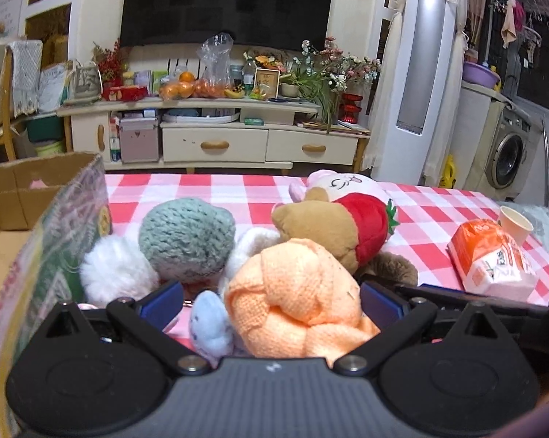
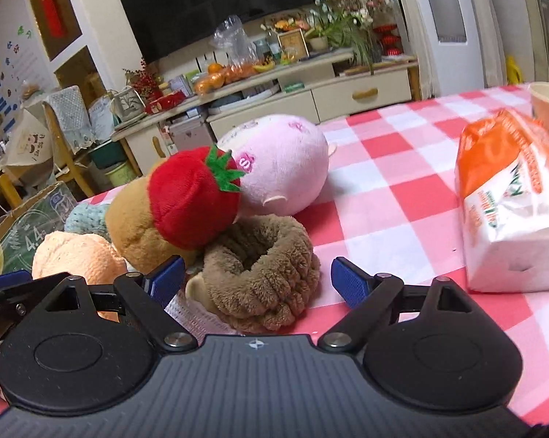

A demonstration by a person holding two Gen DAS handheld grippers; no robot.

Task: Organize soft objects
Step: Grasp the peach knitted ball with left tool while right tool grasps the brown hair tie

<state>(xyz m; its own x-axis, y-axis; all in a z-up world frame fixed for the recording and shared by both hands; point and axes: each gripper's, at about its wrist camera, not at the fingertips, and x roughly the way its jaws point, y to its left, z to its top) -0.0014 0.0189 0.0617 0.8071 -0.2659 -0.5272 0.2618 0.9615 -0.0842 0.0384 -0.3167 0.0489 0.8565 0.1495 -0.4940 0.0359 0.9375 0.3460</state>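
A pile of soft things lies on the red-checked tablecloth (image 1: 427,219). My left gripper (image 1: 272,301) is open, its blue pads on either side of an orange knitted piece (image 1: 296,292) and a small pale blue plush (image 1: 210,325). Behind them lie a grey-green knitted hat (image 1: 187,237), a white fluffy piece (image 1: 114,273), a brown bear with a red strawberry hat (image 1: 329,226) and a pink plush (image 1: 344,182). My right gripper (image 2: 258,281) is open around a brown fuzzy ring (image 2: 263,277). The bear (image 2: 187,204), the pink plush (image 2: 281,168) and the orange knit (image 2: 77,255) lie beyond it.
An open cardboard box (image 1: 37,197) stands at the left edge of the table; its printed side shows in the right wrist view (image 2: 30,233). An orange-and-white tissue pack (image 2: 511,200) and a paper cup (image 1: 515,224) sit at the right. A TV cabinet stands behind.
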